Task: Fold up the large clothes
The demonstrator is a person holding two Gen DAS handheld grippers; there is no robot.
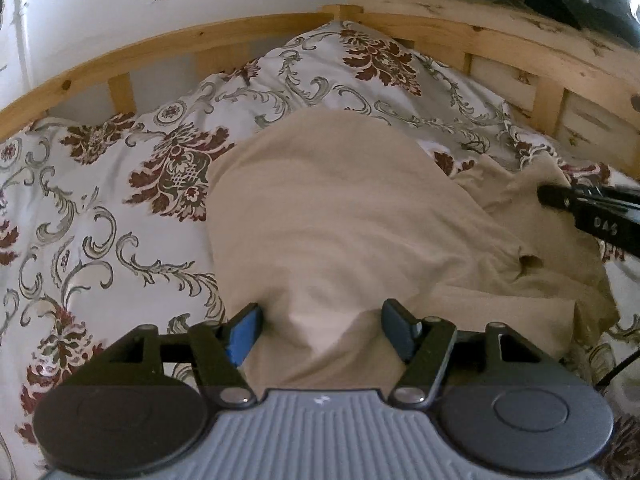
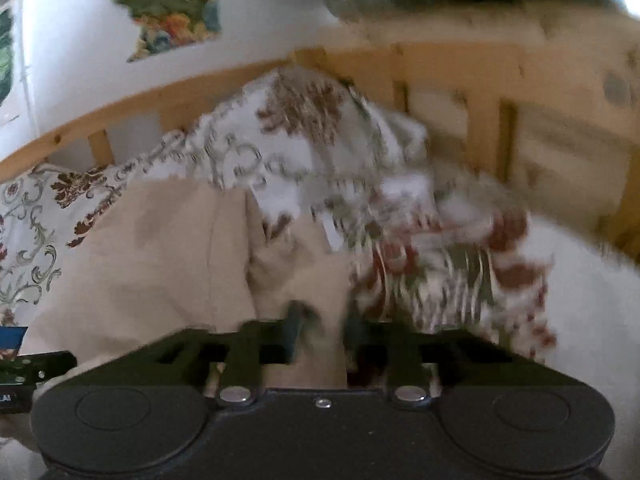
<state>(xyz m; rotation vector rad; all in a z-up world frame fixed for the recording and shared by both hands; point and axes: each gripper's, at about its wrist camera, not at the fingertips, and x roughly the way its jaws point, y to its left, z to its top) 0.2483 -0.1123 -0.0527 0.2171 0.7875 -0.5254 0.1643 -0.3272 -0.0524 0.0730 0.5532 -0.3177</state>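
One tan cloth (image 1: 340,216) lies on the flowery bed cover (image 1: 100,208). Left tongs (image 1: 320,330) gape wide around it; right tongs (image 2: 320,330) pinch a fold. Wooden bed rail (image 1: 160,46) sits behind.

Both wrist views close over bed (image 1: 100,208)

Left claw (image 1: 320,330) spread wide, fabric between its fingers; right claw (image 2: 320,334) narrowed, pinching cloth.

Lettering on right tongs (image 1: 560,196): pale letters "DAS" on the black body, seen in the left wrist view.
Lettering on left tongs (image 2: 24,364): a cut-off pale fragment, roughly "LAI", at the picture's left edge in the right wrist view; not fully readable.
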